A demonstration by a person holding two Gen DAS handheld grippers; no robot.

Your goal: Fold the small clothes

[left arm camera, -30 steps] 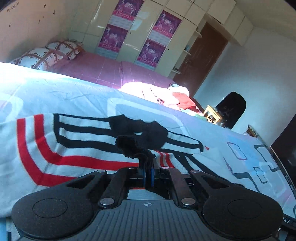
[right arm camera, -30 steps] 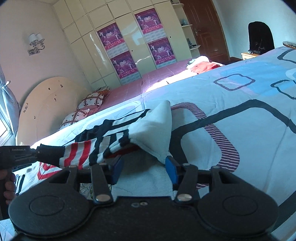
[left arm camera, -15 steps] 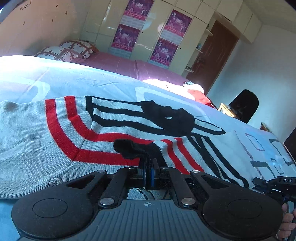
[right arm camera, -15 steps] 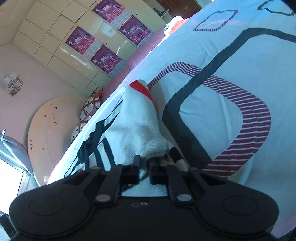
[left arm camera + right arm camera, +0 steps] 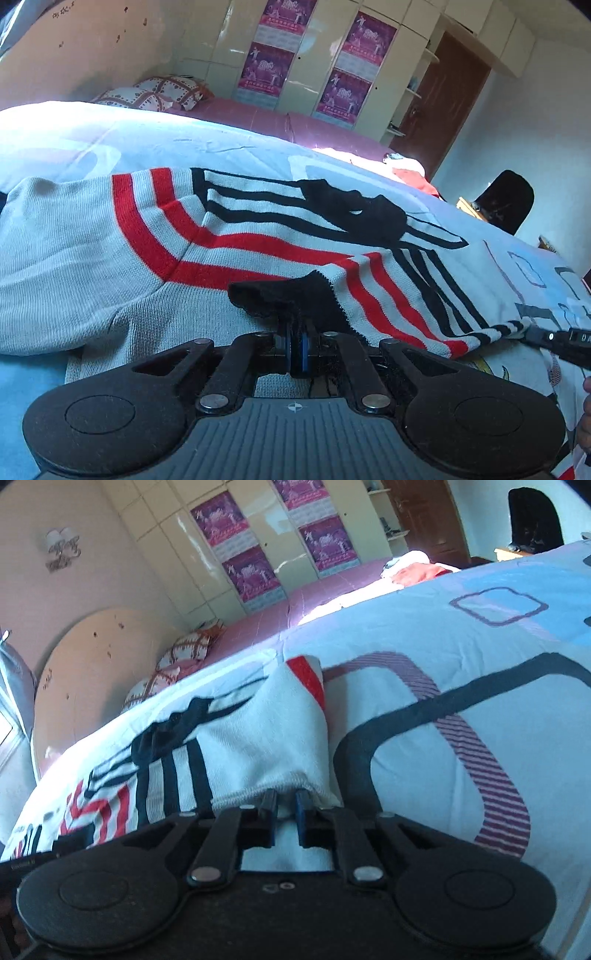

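- Sweater (image 5: 184, 266) lies flat on the bed (image 5: 110, 136), long axis running 9 to 3 o'clock.
- Left gripper (image 5: 294, 349) is clamped on its black cuff at 12.
- Right gripper (image 5: 284, 805), jaws just reopening slightly, straddles the white hem at 12; grip uncertain.

sweater (image 5: 258, 236) on quilt (image 5: 221, 147) | pillows (image 5: 155, 94) behind | wardrobe (image 5: 314, 62) beyond pillows

Showing ribbed matt knit on the sweater (image 5: 110, 258), smooth printed cloth on the bedspread (image 5: 461, 657) beneath it, glossy wardrobe doors (image 5: 177, 542) behind.
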